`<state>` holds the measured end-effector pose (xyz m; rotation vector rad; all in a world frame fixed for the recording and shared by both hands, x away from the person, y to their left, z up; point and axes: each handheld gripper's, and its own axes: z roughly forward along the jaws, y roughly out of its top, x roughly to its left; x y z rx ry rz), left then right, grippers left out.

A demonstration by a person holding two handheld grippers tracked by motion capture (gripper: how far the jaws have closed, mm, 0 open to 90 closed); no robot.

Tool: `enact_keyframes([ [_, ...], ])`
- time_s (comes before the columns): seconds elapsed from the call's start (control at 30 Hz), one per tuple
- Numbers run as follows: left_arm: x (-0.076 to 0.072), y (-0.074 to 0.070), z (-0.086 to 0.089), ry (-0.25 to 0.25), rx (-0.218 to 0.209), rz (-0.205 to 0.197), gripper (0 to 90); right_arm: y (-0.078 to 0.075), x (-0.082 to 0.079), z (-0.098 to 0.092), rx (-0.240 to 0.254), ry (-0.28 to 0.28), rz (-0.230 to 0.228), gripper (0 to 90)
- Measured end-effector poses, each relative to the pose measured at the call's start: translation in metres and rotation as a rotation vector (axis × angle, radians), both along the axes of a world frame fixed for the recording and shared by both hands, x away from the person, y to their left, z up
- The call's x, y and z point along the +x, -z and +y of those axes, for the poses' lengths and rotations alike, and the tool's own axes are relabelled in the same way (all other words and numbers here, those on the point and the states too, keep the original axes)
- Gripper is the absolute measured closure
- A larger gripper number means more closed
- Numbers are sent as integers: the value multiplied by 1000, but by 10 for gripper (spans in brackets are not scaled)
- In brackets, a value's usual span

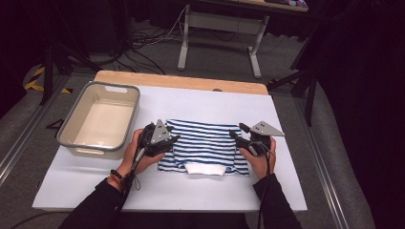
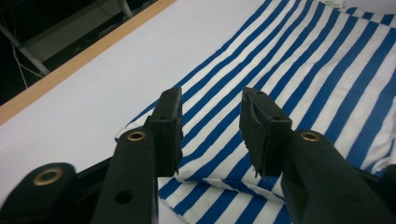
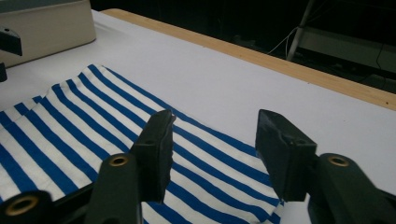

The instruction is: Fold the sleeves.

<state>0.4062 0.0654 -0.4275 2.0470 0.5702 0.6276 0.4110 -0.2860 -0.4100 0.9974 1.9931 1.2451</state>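
Folded blue-and-white striped shirt [image 1: 205, 145] lying flat at centre frame on the white counter [image 1: 286, 191]; long axis and stripes run left to right, white hem toward the bottom edge. Left gripper [image 1: 165, 140] at its left end and right gripper [image 1: 241, 136] at its right end, fingers parted, nothing held. Grey bin [image 1: 76, 121] at upper left, well apart.

Your white table [image 1: 200, 193] is brightly and evenly lit from above, while the room around it falls to near black. Shadows are soft. The high view is slightly grainy; both gripper views blur their own near jaws.
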Motion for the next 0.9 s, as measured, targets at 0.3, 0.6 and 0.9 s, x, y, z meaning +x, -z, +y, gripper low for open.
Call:
enact_keyframes([
  [0.3, -10, -2, 5, 8, -5, -26, 422, -4, -11, 10, -11, -4, -33, 322],
  [0.6, -18, -9, 10, 23, -26, -54, 321, -8, -20, 20, -25, -5, -64, 206],
  [0.9, -24, -11, 13, 40, -46, -46, 168, -10, -35, 26, -31, -45, -74, 167],
])
